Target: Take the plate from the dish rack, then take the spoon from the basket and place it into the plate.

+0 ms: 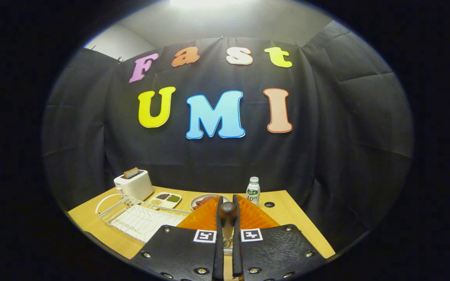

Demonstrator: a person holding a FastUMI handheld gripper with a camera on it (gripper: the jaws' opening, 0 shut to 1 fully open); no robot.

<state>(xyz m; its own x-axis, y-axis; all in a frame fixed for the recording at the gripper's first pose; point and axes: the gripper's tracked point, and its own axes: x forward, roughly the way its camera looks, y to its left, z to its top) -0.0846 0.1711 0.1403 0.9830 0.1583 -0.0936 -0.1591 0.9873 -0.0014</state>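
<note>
My gripper (227, 202) is shut on the spoon (228, 214). The spoon's dark rounded handle end stands up between the two fingers, and its paler shaft runs down between them. The rest of the spoon is hidden by the gripper body. Under and just beyond the fingers an orange ribbed plate (257, 217) lies flat on the wooden table (295, 222), showing on both sides of them. The white wire dish rack (131, 218) stands to the left of the plate with no dish in it.
At the back of the table stand a white toaster (134, 184) with a slice in it, a white compartment tray (166, 199), a grey plate (205, 201) of meat and a small white bottle (253, 191). The table's right edge runs close to the gripper.
</note>
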